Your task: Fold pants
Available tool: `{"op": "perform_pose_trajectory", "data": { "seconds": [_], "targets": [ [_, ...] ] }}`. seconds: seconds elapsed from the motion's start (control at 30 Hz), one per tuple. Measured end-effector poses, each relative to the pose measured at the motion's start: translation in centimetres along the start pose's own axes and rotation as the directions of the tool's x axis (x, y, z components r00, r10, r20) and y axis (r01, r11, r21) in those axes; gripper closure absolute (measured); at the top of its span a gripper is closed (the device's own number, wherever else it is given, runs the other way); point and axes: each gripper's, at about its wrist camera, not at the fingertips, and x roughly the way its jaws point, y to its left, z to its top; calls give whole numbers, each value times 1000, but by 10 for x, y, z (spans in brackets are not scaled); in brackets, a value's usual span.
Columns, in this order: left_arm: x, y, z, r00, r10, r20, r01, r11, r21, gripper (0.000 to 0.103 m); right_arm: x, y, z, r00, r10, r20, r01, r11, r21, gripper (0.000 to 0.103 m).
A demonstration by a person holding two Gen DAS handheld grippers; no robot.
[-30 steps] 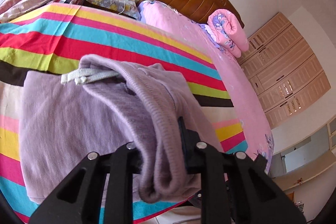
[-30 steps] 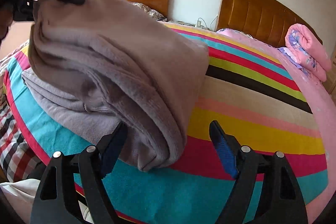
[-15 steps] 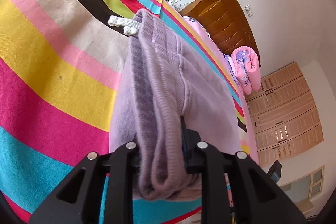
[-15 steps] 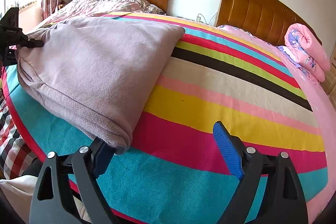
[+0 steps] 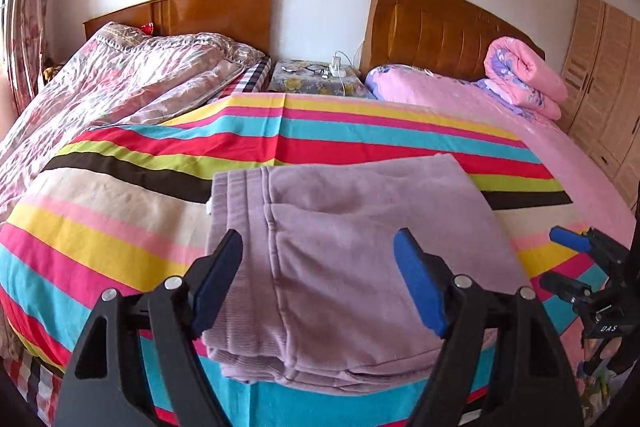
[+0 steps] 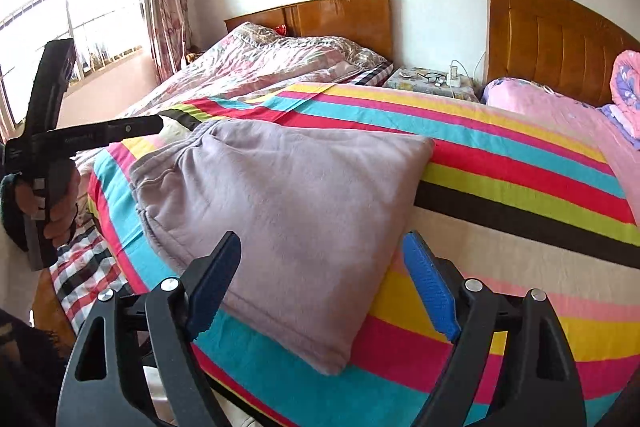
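Now the lilac sweatpants (image 5: 356, 247) lie folded in a flat stack on the striped blanket (image 5: 120, 227). Left gripper (image 5: 320, 283) is opening, right gripper (image 6: 320, 287) closing slightly; neither holds cloth. Withdraw both straight back, without snagging the layered edge.

The folded lilac pants (image 6: 280, 211) lie flat on the striped bedspread (image 6: 520, 187) near the bed's edge. The right gripper (image 6: 320, 283) hovers over their near corner, jaws closing but wide apart, gripping nothing. At far left a hand (image 6: 52, 203) holds the left gripper (image 6: 152, 125) beside the waistband.
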Motion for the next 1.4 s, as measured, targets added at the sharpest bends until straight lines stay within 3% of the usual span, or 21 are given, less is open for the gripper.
{"op": "perform_pose_trajectory", "data": {
  "seconds": [0.13, 0.2, 0.33, 0.43, 0.57, 0.67, 0.73, 0.77, 0.83, 0.9, 0.97, 1.03, 1.1, 1.13, 1.23, 1.3, 1.4],
  "targets": [
    [43, 8, -56, 988, 83, -128, -76, 996, 52, 28, 42, 36, -35, 991, -34, -128, 14, 988, -156, 22],
    [39, 10, -72, 995, 79, -60, -74, 994, 75, 27, 36, 40, -49, 997, -36, -66, 23, 983, -182, 21],
    [42, 14, -74, 995, 77, -65, -72, 995, 75, 25, 31, 29, -39, 991, 22, -133, -44, 985, -169, 21],
    [42, 18, -76, 997, 62, -55, -58, 995, 77, 24, 16, 7, -10, 979, 170, -115, -184, 975, -123, 21],
    [43, 21, -79, 998, 49, -28, -47, 996, 71, 23, 40, -37, 44, 944, 324, -54, -327, 944, -44, 15],
    [44, 24, -79, 999, 40, -23, -38, 997, 65, 21, 106, -61, 67, 883, 443, -154, -440, 896, 55, 16],
    [45, 26, -79, 999, 30, -24, -29, 997, 66, 21, 143, -73, 76, 917, 332, -222, -339, 941, 7, 21],
    [45, 28, -80, 999, 24, -23, -22, 998, 65, 21, 156, -86, 83, 924, 312, -222, -312, 949, 35, 25],
    [45, 30, -80, 1000, 13, -17, -12, 998, 62, 21, 167, -111, 97, 938, 299, -176, -275, 950, 148, 26],
    [46, 32, -80, 1000, 8, -14, -8, 998, 59, 20, 163, -108, 111, 950, 275, -146, -255, 956, 145, 24],
    [48, 32, -80, 1000, 5, -15, -5, 998, 60, 19, 163, -84, 118, 929, 341, -145, -332, 940, 80, 15],
    [49, 33, -79, 1000, 2, -15, -1, 998, 60, 19, 174, -62, 116, 913, 354, -204, -366, 930, -24, 15],
    [50, 33, -79, 1000, 1, -18, 1, 998, 63, 18, 198, -57, 109, 928, 238, -286, -277, 955, -103, 16],
    [50, 32, -79, 1000, 1, -20, 1, 998, 64, 18, 205, -61, 112, 938, 195, -287, -233, 967, -103, 20],
    [50, 31, -77, 999, 3, -35, 0, 998, 70, 18, 203, -55, 138, 968, 95, -232, -113, 991, -67, 18],
    [52, 31, -74, 999, 2, -46, 1, 998, 69, 16, 196, -18, 153, 959, 189, -212, -216, 970, -113, 15],
    [55, 29, -74, 999, 12, -52, -9, 997, 72, 14, 204, 57, 155, 911, 290, -294, -369, 891, -264, 14]
  ]
}}
